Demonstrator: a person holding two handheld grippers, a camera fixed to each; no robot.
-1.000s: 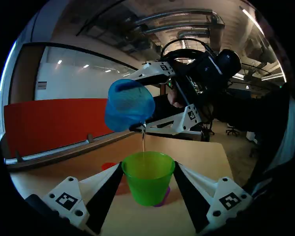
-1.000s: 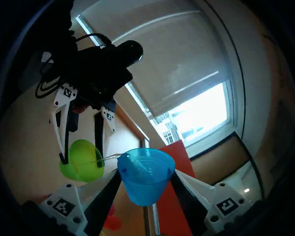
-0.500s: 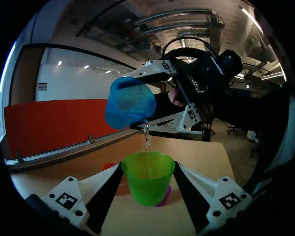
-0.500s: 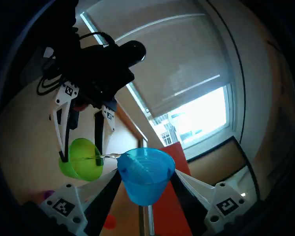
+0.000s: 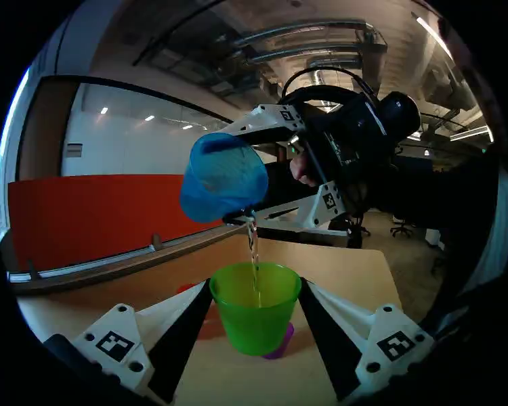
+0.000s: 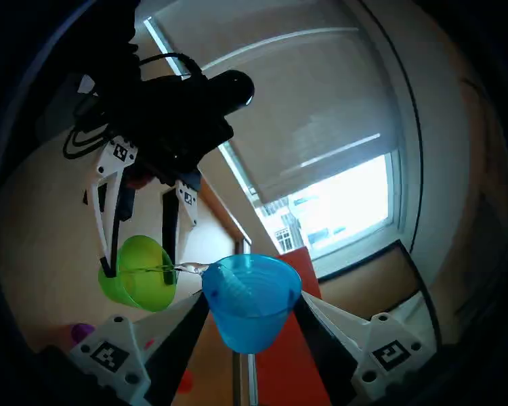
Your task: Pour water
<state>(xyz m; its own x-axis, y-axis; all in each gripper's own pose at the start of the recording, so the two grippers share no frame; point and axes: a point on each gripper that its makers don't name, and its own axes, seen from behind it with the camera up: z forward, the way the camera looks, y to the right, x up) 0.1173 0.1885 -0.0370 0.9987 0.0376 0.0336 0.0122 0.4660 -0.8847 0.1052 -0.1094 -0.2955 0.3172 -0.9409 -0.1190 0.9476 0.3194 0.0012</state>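
Blue cup (image 5: 220,177): clamped between both fingers of the right gripper (image 6: 250,299), tilted above and apart from the green cup (image 5: 255,311), with a thin water stream (image 5: 254,252) falling from its lip into that cup. Green cup: upright over the table (image 5: 342,267), gripped on both sides by the left gripper (image 5: 254,287). Step, as judged: pour under way; the next move calls for a steady tilt with the lip centred over the green rim, then levelling the blue cup.
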